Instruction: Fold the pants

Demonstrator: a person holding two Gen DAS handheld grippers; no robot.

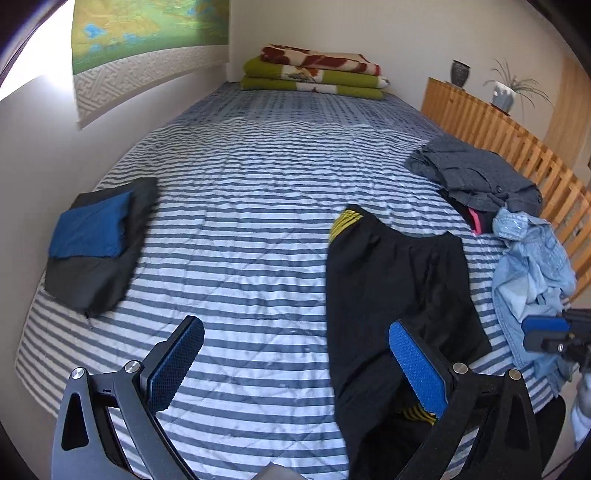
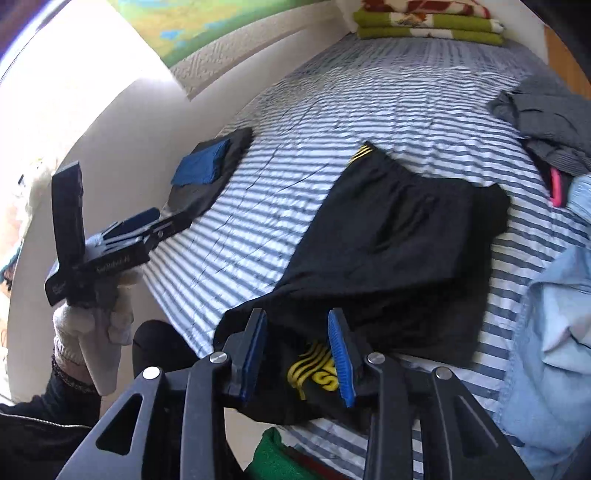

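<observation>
Right wrist: both tools agape, empty; black pants yellow lettering unreadable.

A bed with a blue-and-white striped quilt carries black yellow-striped pants, a folded blue-and-grey garment, a crumpled grey pile, pale denim and stacked green-and-red blankets.

Home bedroom, bed with striped quilt, folded blankets at its head, wooden headboard-style rail, potted plant, wall map, loose clothes
</observation>
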